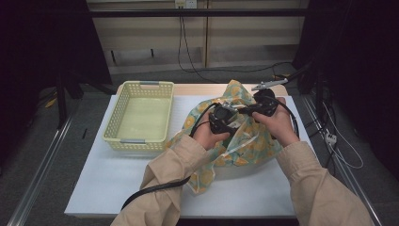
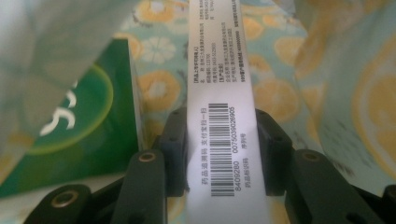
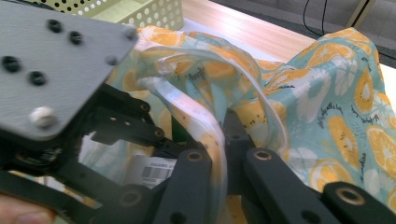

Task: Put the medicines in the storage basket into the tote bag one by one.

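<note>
1. Your left gripper [image 2: 219,140] has its jaws partway closed on a white box [image 2: 219,93] with a barcode, which runs straight out ahead between the two pads.
2. That box is already inside the bag [image 2: 327,70]; the orange-print cloth surrounds it ahead of the jaws and to both sides.
3. To the left of those jaws, a green box [image 2: 79,126] also lies in the bag, so at least one item looks packed.
4. Your right gripper [image 3: 223,154] is clamped tight on the bag's rim and its pale handle [image 3: 201,116], holding the mouth open just beside your left gripper [image 3: 140,140].
5. From above, both grippers [image 1: 223,118] [image 1: 263,106] meet at the bag [image 1: 235,141]; the basket [image 1: 141,117], well off to the left of your left gripper, looks empty.
6. By my judgement you are near the end: the white box has yet to be released and the left gripper drawn out, then the rim let go.
</note>
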Demonstrator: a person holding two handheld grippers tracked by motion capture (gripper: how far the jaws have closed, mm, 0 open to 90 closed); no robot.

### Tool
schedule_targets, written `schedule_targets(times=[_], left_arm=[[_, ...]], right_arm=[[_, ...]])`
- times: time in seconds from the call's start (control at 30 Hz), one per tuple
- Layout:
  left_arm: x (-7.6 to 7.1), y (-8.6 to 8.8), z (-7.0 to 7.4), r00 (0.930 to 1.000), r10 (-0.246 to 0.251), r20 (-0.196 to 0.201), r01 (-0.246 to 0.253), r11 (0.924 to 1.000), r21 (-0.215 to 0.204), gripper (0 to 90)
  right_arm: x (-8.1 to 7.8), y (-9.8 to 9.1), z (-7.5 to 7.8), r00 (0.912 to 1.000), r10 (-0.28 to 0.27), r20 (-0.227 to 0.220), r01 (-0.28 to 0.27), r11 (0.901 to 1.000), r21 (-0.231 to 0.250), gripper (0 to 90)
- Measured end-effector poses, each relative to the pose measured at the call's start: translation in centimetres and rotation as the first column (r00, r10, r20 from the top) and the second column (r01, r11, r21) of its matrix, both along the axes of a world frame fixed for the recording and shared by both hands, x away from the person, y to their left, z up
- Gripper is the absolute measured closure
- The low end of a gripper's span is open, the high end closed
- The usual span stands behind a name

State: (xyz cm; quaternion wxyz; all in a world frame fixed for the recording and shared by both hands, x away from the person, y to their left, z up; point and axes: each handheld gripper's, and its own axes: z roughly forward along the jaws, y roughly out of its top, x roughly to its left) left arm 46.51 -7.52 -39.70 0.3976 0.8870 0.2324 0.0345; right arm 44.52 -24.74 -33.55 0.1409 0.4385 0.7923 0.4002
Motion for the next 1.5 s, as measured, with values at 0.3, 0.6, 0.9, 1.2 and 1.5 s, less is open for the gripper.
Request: schedule_targets(times=[0.3, 0.6, 0.9, 1.2, 1.5], left_arm=[[0.0, 0.1, -0.5, 0.9999, 0.004, -0.010, -0.004, 0.9990, -0.045, 37.4], [-1.7, 3.4, 0.9, 0.9998, 0.000, 0.019, -0.001, 1.0000, 0.003, 15.6], [-4.4, 8.1, 1.2, 0.9988, 0.034, 0.035, -0.036, 0.9981, 0.049, 14.2], [-6.3, 10.8, -1.0, 0.9960, 0.088, 0.016, -0.089, 0.9931, 0.076, 14.3], [-7.3, 12.5, -2.7, 0.9919, 0.127, 0.004, -0.126, 0.9872, 0.097, 14.0]], right_arm=[[-0.1, -0.3, -0.4, 1.0000, -0.003, -0.003, 0.003, 1.0000, 0.006, 90.0], [-0.2, 0.0, -1.1, 0.9999, 0.002, -0.011, -0.002, 1.0000, 0.004, 90.0], [-0.6, 0.4, -1.3, 0.9999, 0.010, -0.011, -0.010, 0.9999, 0.004, 89.9], [-0.8, 0.5, -1.6, 0.9998, 0.013, -0.016, -0.013, 0.9999, 0.005, 89.9], [-0.8, 0.4, -1.7, 0.9997, 0.011, -0.020, -0.011, 0.9999, 0.006, 90.0]])
